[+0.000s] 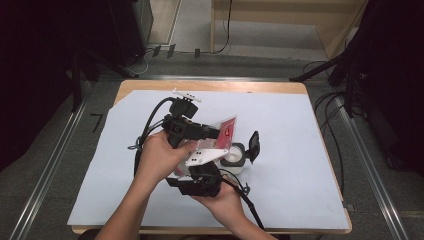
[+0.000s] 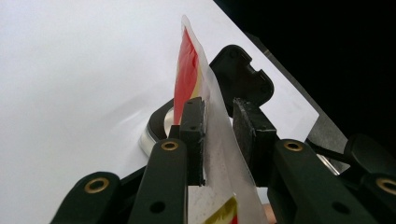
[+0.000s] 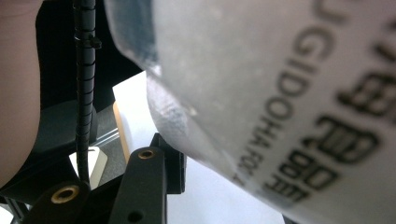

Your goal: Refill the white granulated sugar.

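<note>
White paper covers the table [image 1: 300, 150], where both grippers hold a sachet [image 1: 226, 131] above an open jar [image 1: 234, 159] at 4 o'clock, apparently to tear it: left gripper [image 2: 218, 135] clamps one edge, right gripper's [image 1: 202, 172] jaws unclear.

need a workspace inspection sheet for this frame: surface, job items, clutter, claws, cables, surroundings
Surface: white sheet over a wooden table; the bare part looks clean.
Job's things: clear packet with red print held edge-on above a small white container; the container's black flip lid stands open.
Clutter: nothing seen.
Claws: left claw has the packet between its jaws, one pad against it and a slim gap at the other, so a full clamp cannot be told. Right claw is pressed close under the packet; its jaw state cannot be told.
Cables: black cable loops from the left claw; another trails from the right toward the near edge.
Surroundings: grey floor, metal rails, dark stands, loose cables at right.
</note>
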A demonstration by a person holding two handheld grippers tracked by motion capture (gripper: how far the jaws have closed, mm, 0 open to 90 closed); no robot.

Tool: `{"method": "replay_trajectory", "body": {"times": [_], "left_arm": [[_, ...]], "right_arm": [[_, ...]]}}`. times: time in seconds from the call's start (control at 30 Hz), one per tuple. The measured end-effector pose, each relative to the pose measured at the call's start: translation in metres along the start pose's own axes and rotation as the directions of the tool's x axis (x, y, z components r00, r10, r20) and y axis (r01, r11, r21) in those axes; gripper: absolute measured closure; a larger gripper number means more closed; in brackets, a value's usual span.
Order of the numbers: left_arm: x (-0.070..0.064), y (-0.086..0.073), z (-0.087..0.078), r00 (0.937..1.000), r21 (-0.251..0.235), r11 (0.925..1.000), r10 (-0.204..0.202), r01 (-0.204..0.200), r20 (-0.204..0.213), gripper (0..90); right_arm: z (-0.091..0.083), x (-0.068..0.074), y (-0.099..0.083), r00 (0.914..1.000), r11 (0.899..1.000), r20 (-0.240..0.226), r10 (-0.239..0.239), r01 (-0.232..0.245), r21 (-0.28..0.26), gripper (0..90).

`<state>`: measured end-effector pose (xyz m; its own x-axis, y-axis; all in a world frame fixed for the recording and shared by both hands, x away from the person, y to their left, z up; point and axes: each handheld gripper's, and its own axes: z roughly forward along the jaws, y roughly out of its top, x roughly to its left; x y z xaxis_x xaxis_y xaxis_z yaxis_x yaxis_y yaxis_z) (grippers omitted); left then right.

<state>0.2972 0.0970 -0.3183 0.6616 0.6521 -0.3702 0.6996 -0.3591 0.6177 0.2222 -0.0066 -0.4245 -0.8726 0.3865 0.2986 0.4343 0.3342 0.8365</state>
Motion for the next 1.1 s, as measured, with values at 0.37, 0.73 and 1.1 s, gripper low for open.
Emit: {"method": "replay_trajectory", "body": {"times": [0.37, 0.73, 1.1], "left_arm": [[0.002, -0.003, -0.004, 1.0, 0.029, 0.9996, -0.003, 0.003, -0.001, 74.6], [0.004, -0.004, -0.004, 1.0, 0.052, 0.9986, -0.005, 0.005, 0.002, 74.5], [0.008, -0.009, -0.007, 0.9996, 0.097, 0.9952, -0.015, 0.013, 0.026, 75.0]], "right_arm": [[0.005, 0.002, -0.004, 0.9988, 0.999, 0.015, -0.047, 0.047, 0.006, 63.3], [0.007, 0.002, -0.006, 0.9967, 0.997, 0.026, -0.077, 0.076, 0.014, 63.2], [0.019, 0.008, -0.02, 0.9842, 0.986, 0.067, -0.164, 0.162, 0.03, 61.3]]}}
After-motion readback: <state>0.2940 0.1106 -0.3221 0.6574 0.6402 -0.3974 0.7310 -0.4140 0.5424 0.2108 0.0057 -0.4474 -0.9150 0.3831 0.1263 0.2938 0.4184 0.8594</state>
